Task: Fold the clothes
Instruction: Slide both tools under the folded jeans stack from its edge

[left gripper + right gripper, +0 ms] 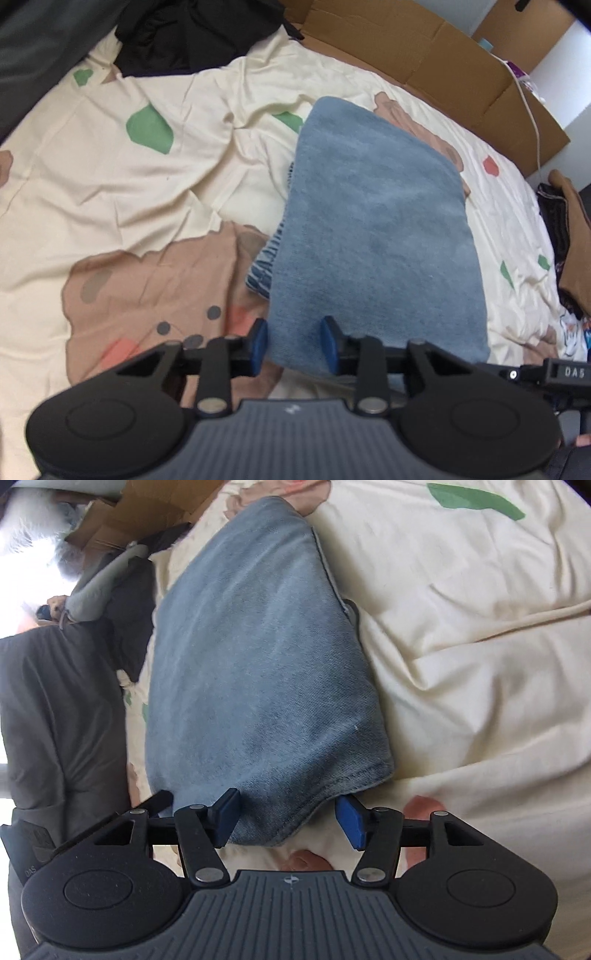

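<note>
Folded blue jeans (373, 229) lie on the cream patterned bedsheet (122, 177). My left gripper (295, 343) is over their near left corner. Its blue pads (260, 341) stand apart, with denim showing between them, so it is open. In the right wrist view the same jeans (258, 657) stretch away from me. My right gripper (288, 821) is wide open around the near hem corner. The right pad (351, 821) is clear of the cloth. Part of the right gripper's body (554, 373) shows in the left wrist view.
Flattened cardboard boxes (424, 55) line the far edge of the bed, with a white cable (532, 110) hanging over them. A black garment (177, 37) lies at the far left. Brown and dark clothes (569, 240) are piled at the right. A person's dark grey trouser leg (55, 701) is beside the bed.
</note>
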Demonstrator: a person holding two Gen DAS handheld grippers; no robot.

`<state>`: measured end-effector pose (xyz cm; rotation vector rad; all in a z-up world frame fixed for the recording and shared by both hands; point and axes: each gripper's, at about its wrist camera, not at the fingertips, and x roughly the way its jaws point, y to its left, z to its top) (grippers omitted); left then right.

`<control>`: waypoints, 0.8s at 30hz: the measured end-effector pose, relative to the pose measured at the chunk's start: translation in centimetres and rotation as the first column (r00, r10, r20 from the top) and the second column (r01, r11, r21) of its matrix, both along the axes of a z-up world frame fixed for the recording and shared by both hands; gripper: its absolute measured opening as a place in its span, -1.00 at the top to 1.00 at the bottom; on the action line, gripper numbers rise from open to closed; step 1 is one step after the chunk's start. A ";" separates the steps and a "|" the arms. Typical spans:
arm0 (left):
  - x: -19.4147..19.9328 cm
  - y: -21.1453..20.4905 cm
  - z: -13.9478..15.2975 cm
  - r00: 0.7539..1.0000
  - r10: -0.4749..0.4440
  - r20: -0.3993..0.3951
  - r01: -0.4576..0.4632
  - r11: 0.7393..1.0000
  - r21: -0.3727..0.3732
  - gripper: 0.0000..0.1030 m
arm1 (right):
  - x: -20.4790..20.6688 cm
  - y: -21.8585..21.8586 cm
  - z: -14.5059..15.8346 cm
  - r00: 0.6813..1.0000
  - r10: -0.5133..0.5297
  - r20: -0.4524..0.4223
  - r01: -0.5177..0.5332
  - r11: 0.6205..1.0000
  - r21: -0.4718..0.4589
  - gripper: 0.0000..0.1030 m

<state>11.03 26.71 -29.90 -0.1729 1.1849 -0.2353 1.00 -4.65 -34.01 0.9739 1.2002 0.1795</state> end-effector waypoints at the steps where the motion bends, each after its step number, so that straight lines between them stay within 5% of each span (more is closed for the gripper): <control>1: 0.0 0.1 0.0 1.000 -0.002 0.002 0.002 1.000 0.000 0.47 | 0.0 0.2 0.0 1.000 0.010 0.013 -0.010 1.000 0.000 0.11; 2: -0.1 0.2 0.1 1.000 -0.003 0.005 0.003 1.000 -0.003 0.51 | 0.1 0.4 0.1 0.999 0.034 0.022 -0.034 0.999 -0.004 0.53; 4: -0.2 0.4 0.2 1.000 -0.014 0.013 0.014 1.000 -0.002 0.55 | 0.2 1.3 0.3 0.994 0.106 0.015 -0.104 0.992 -0.067 0.89; 10: -0.2 -0.1 -0.1 0.999 -0.044 0.023 0.043 0.998 0.051 0.58 | 0.2 1.3 1.1 0.988 0.154 0.008 -0.152 0.981 -0.120 0.82; 12: -0.1 -0.3 0.0 0.999 -0.048 0.019 0.046 0.997 0.067 0.58 | 0.1 0.8 1.6 0.989 0.148 0.012 -0.145 0.981 -0.126 0.65; 14: 0.0 -0.5 0.3 0.998 -0.061 0.019 0.059 0.994 0.088 0.57 | 0.0 0.4 2.1 0.990 0.142 0.016 -0.139 0.981 -0.132 0.07; 24: 1.4 1.4 3.3 0.996 -0.046 0.079 0.038 0.995 0.096 0.59 | 1.0 -5.2 3.7 0.991 0.012 0.134 0.007 0.989 -0.145 0.03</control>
